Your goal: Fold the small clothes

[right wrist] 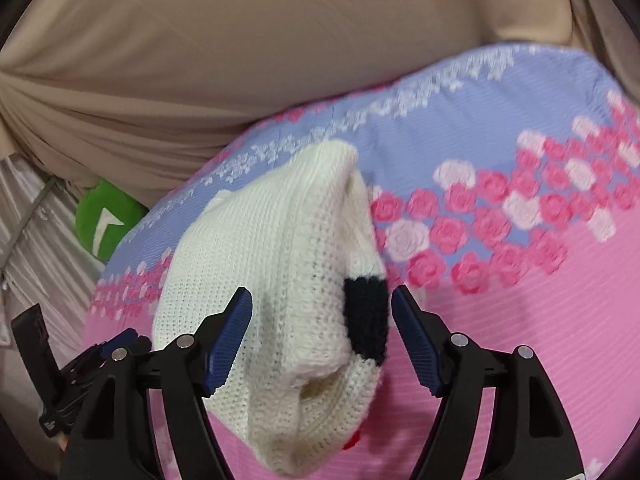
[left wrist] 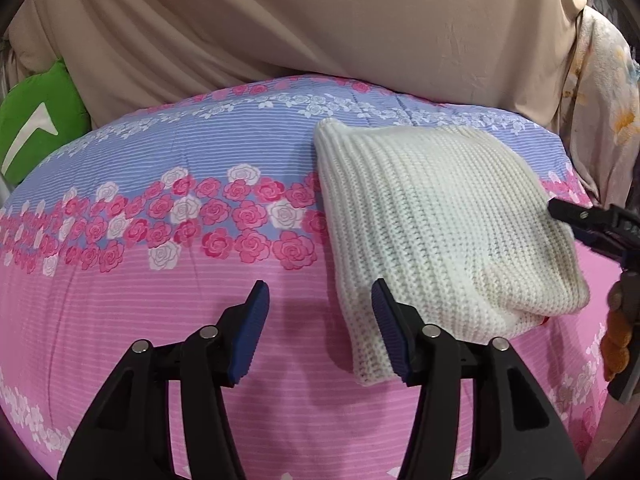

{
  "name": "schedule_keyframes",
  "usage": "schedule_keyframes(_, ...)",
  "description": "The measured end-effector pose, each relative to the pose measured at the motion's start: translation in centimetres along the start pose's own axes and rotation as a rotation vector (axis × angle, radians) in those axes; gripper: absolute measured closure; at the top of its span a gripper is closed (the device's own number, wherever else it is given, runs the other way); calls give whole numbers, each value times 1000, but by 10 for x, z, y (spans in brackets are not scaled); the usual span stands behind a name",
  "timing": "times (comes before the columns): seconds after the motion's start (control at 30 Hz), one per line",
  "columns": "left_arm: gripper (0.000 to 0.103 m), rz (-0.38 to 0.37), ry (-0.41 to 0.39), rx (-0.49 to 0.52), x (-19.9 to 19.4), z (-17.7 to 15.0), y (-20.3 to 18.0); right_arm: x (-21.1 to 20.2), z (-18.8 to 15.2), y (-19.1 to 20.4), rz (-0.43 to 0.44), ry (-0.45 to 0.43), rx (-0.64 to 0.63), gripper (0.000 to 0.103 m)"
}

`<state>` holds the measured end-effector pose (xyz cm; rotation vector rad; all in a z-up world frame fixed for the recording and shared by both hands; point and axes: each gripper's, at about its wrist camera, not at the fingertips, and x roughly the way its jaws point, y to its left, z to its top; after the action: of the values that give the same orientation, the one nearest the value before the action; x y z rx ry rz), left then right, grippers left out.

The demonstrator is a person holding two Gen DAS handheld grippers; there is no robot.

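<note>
White knit sweater folded on flowery blanket. Your left gripper and right gripper both apart, gripping nothing. Next: press fold flat.

A bedspread covers the surface, pink nearest the cameras and pale lavender-blue farther back, with fine horizontal stripes. A band of pink and white roses runs across where the two colours meet, and a thinner row of small white flowers crosses the blue part. Behind it hangs beige draped cloth, gathered into folds. A green cushion with a white mark sits at the bedspread's far left edge. At the right, a pale floral fabric hangs.
</note>
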<state>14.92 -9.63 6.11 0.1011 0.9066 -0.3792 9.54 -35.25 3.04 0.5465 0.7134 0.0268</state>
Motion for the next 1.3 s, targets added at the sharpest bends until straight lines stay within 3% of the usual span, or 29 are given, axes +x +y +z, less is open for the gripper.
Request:
schedule_keyframes(0.13,44,-44,-18,1,-2,12,-8,22,8,2,14,59,13,29)
schedule_keyframes(0.17,44,-54,-17,3,-1,17,-11,28,11,6,7,79,-1,35)
schedule_keyframes(0.2,44,-57,-18,3,0,21,-13,32,14,14,6,91,-25,67)
schedule_keyframes(0.23,44,-58,-24,5,-1,24,-14,31,17,23,6,99,-53,78)
schedule_keyframes(0.37,44,-70,-81,5,-15,39,-19,-23,28,65,221,-33,-129,82)
schedule_keyframes(0.43,44,-65,-94,10,-17,43,-20,-39,28,68,273,-85,-131,82)
schedule_keyframes(0.47,44,-60,-90,14,-14,43,-22,-32,24,62,239,-80,-131,82)
schedule_keyframes(0.6,44,-39,4,39,24,33,-32,42,0,20,-87,88,-130,78)
schedule_keyframes(0.73,41,-56,28,15,35,26,-28,6,-3,19,-10,-6,-98,67)
schedule_keyframes(0.8,32,-86,15,-8,27,30,-21,-16,-5,19,-19,-55,-105,42)
schedule_keyframes(0.87,13,-149,10,-44,21,34,-12,-26,-9,11,-22,-63,-73,36)
schedule_keyframes(0.97,10,-189,38,-86,30,38,-2,-10,-16,-10,10,7,-4,36)
schedule_keyframes(1.1,9,-310,178,-157,78,33,0,25,-28,-19,89,99,79,32)
schedule_keyframes(1.2,9,-427,216,-252,96,30,7,41,-28,-18,103,111,100,28)
schedule_keyframes(1.27,25,-459,207,-253,96,32,6,46,-24,-14,100,99,102,31)
schedule_keyframes(1.3,30,-456,199,-250,93,34,5,48,-22,-12,101,100,103,38)
